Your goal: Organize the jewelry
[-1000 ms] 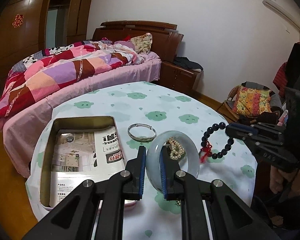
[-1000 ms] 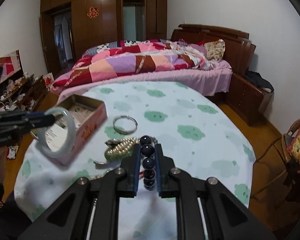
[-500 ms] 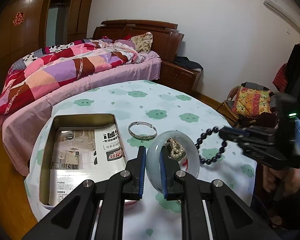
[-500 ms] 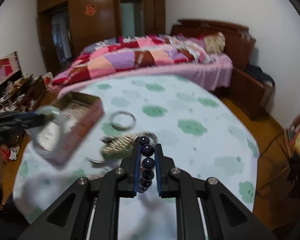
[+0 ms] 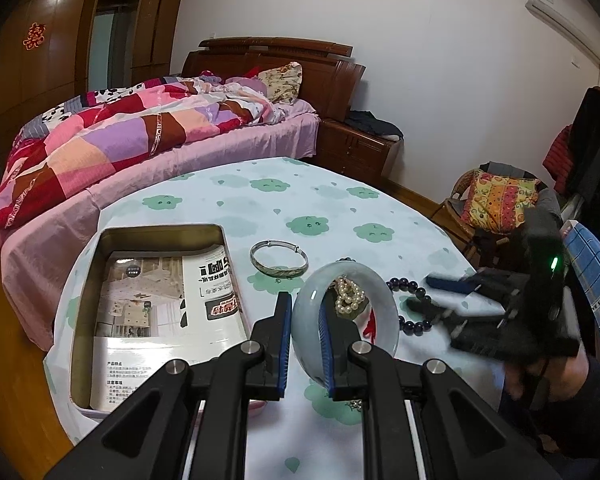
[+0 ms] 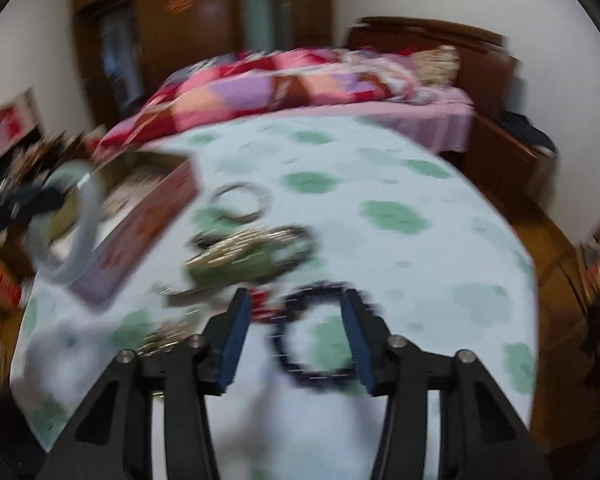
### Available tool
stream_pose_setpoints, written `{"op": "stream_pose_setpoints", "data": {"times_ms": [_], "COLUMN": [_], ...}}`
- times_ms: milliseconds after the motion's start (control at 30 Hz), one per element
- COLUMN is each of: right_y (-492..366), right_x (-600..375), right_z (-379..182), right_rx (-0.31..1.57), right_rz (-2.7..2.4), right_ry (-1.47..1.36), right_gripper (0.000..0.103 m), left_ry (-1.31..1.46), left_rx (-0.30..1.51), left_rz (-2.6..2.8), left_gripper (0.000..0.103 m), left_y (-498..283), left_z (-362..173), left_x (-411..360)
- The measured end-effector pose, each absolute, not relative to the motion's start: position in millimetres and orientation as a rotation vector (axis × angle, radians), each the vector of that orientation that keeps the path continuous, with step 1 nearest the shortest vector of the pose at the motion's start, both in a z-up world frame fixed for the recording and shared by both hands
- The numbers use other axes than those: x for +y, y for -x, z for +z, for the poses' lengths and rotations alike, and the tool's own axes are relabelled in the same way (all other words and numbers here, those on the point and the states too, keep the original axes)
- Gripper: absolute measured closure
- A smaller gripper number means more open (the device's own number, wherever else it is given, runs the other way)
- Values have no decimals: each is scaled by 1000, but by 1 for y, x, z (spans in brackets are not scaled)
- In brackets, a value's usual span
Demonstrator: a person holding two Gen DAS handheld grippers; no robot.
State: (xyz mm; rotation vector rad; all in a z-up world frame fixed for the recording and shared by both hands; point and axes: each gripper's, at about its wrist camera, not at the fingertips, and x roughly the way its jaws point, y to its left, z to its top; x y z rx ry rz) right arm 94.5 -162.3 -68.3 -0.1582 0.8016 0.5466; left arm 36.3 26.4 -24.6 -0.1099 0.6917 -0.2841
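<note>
**Beads loosed, bangle gripped**

The left tongs (image 5: pixel 305 344) are clenched on the rim of the jade bangle (image 5: pixel 384 312), held upright above the counter (image 5: pixel 340 208) beside the tin (image 5: pixel 96 280). The right tongs (image 6: pixel 296 332) are opening; the bead bracelet (image 6: pixel 312 336) lies between them on the cloth, free of the pads, though the view is blurred.

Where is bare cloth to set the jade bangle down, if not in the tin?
Free: the far half of the table, beyond the silver bangle, and the near strip by the left tongs. Crowded: between the tin and the dark bead bracelet, where the pearls lie.
</note>
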Motion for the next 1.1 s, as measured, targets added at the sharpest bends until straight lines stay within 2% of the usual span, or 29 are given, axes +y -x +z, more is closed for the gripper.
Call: {"op": "stream_pose_setpoints", "data": {"times_ms": [100, 133, 167, 200, 233, 267, 667, 900, 933, 1000, 1033, 1100], "right_y": [-95, -97, -102, -105, -106, -107, -82, -103, -103, -104, -102, -102], "right_x": [-135, -129, -124, -123, -124, -125, -134, -112, -113, -113, -115, -113], "right_z": [-86, -93, -102, -107, -106, -106, -21, -17, -20, -37, -43, -63], "right_rx": [849, 866, 892, 906, 897, 906, 717, 742, 752, 803, 819, 852], "right_rz": [593, 590, 578, 572, 568, 564, 657, 684, 664, 622, 614, 583], "right_ry": [203, 224, 243, 244, 240, 245, 154, 185, 195, 246, 249, 275], "right_gripper": [58, 62, 70, 71, 80, 97, 98, 98, 96, 71, 48, 49], "left_ry": [113, 116, 119, 122, 125, 128, 98, 120, 119, 127, 129, 138], "left_rx": [691, 691, 690, 688, 687, 687, 662, 686, 687, 690, 691, 694], "left_rz": [-281, -278, -273, -269, -267, -262, -220, -163, -155, -149, -149, -148], "left_gripper": [91, 91, 91, 91, 91, 91, 91, 91, 91, 91, 91, 91], "left_y": [-36, -36, -36, -36, -36, -36, -54, -72, -72, -73, -73, -74], "left_z": [-25, -25, -25, -25, -24, -24, -10, -16, -16, -19, -20, -24], "left_x": [28, 29, 31, 33, 36, 38, 66, 98, 101, 106, 108, 111]}}
